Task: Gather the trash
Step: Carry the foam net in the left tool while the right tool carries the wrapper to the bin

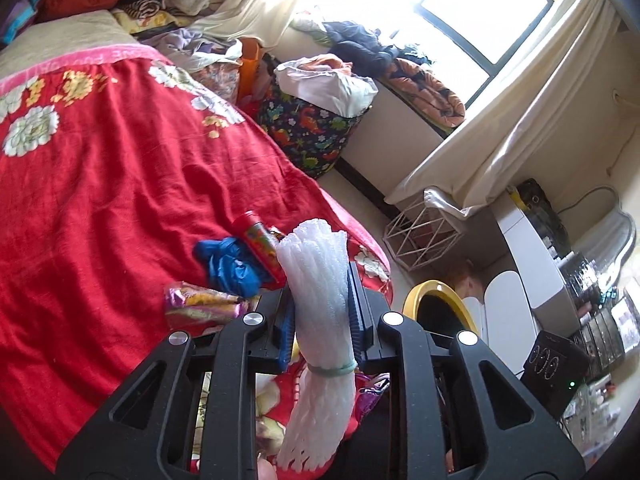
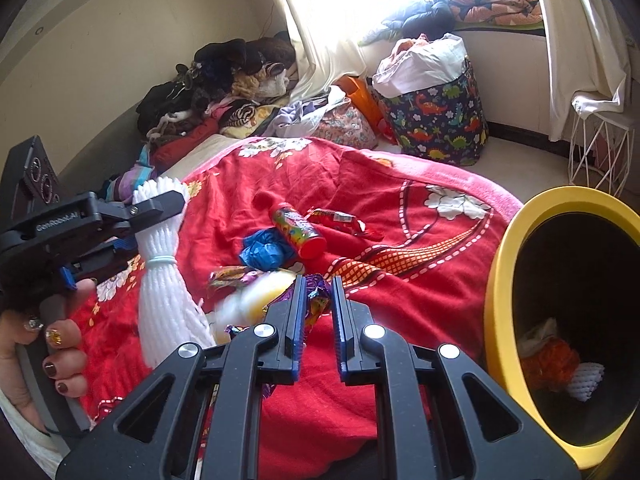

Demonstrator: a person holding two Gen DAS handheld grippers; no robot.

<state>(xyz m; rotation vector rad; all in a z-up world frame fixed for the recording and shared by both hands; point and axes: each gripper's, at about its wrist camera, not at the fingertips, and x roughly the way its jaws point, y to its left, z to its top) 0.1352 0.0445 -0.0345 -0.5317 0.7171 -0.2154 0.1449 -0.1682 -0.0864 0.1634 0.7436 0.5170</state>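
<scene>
My left gripper is shut on a white foam net bundle tied with a green band, held above the red bedspread; it also shows in the right wrist view. My right gripper has its jaws narrowly apart around a purple foil wrapper; whether they grip it is unclear. On the bed lie a blue crumpled bag, a colourful tube, a red wrapper and a striped foil wrapper. The yellow-rimmed bin stands at the right, with trash inside.
A dinosaur-print basket full of laundry stands by the window. A white wire stand is near the curtain. Clothes are piled at the bed's far end. A desk with clutter is at the right.
</scene>
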